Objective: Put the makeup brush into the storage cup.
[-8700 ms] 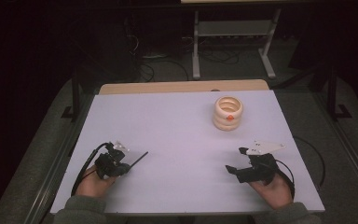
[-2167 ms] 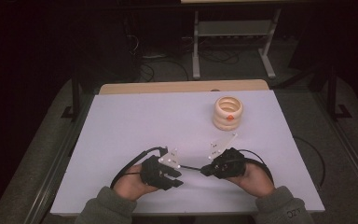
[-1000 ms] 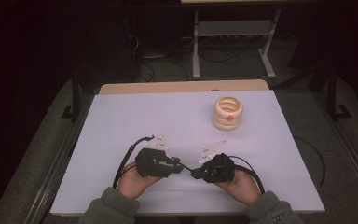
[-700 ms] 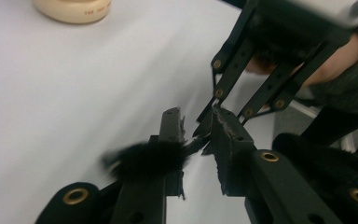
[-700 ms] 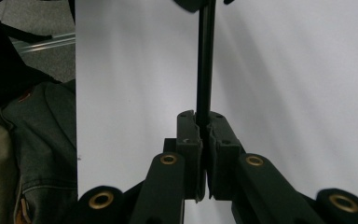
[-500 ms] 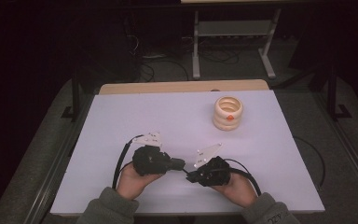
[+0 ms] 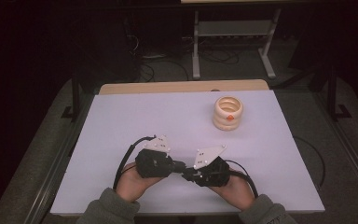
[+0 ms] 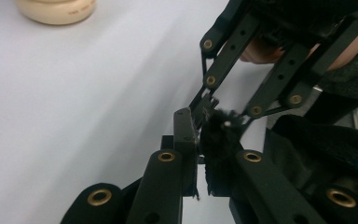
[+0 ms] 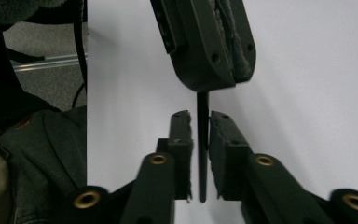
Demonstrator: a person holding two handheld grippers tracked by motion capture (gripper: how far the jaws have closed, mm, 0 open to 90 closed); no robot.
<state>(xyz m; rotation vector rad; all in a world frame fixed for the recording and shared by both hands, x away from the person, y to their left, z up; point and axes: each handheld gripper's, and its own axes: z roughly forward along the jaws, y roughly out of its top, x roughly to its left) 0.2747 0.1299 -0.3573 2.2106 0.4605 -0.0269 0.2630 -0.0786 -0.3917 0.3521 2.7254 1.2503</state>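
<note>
Tongs, count: two. left gripper (image 7: 179, 165) and right gripper (image 7: 189, 173), tips meeting nose to nose at the near middle of the table (image 7: 168, 116).
Left tongs state: pressed together on one end of a thin black rod (image 9: 203, 177). In the right gripper view they hang in from the top (image 9: 216, 77) with the rod sticking out below them.
Right tongs state: slightly spread, one jaw each side of the rod (image 9: 199, 135). There is a sliver of white table between the rod and the left-hand jaw (so not clamped).
Rod, count: one. It is off the table, bridging the two sets of tips, and runs lengthwise down the right gripper's gap.
Left gripper view: own tips (image 8: 198, 140) close together and the right gripper's linkage (image 8: 214, 109) right in front. The rod itself is hard to make out here (black on black).
Hands: two, left hand (image 7: 130, 179) and right hand (image 7: 235, 184), grey-green sleeves at the near edge.
Grey plates: two, one per gripper (image 7: 157, 143) (image 7: 209, 155).
Ring stack: one (image 7: 228, 113), three cream rings with an orange spot, far right of the table, well apart from the tips.
In the way: nothing between the tips and the stack, just bare white top.
Behind the table: one metal stand (image 7: 233, 37), and cables on a dark floor.
</note>
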